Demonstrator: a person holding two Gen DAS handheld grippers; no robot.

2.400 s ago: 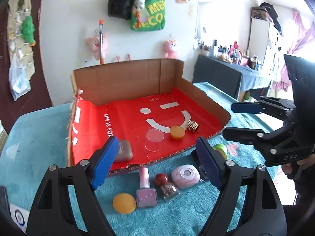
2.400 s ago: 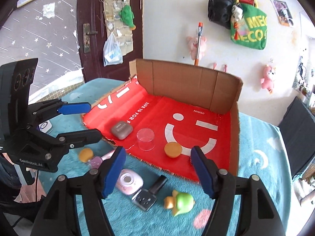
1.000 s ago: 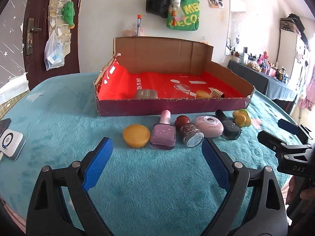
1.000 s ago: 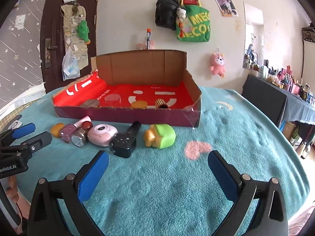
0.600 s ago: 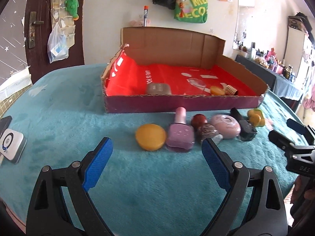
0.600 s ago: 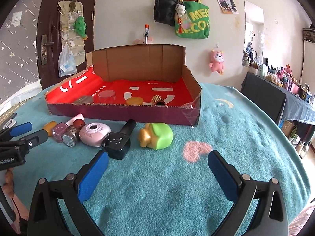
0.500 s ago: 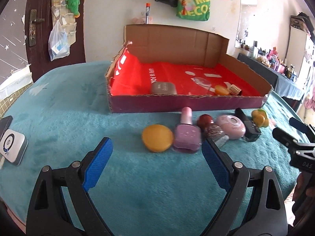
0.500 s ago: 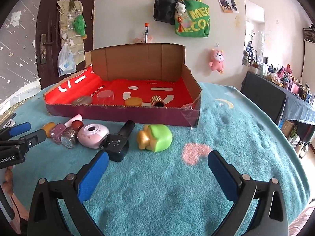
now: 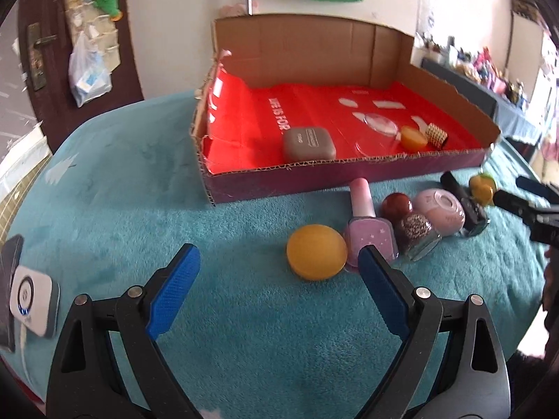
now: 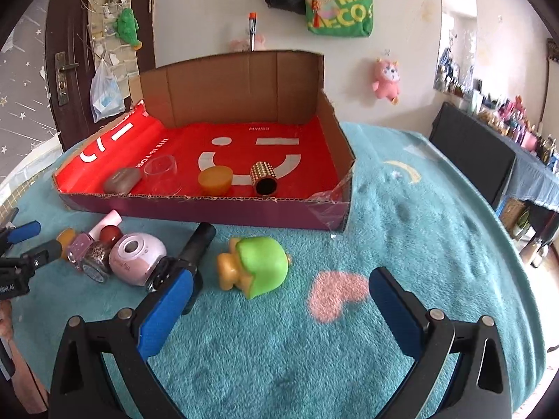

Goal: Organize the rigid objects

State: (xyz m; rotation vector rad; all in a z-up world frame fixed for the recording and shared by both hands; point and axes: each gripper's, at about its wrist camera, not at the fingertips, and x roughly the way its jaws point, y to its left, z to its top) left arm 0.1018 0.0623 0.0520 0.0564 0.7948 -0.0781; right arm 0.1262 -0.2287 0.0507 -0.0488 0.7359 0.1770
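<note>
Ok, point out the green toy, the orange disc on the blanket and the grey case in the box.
green toy (image 10: 263,265), right wrist view, on its green body.
orange disc (image 9: 316,256), left wrist view, centre of its top.
grey case (image 9: 307,143), left wrist view, middle of its lid.

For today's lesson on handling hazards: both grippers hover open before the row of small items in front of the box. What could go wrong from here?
1. The orange disc touches the pink bottle; closing the left gripper on it may knock the packed row.
2. The round green toy could slip from the right gripper.
3. The carton's front wall may catch items carried low.
</note>
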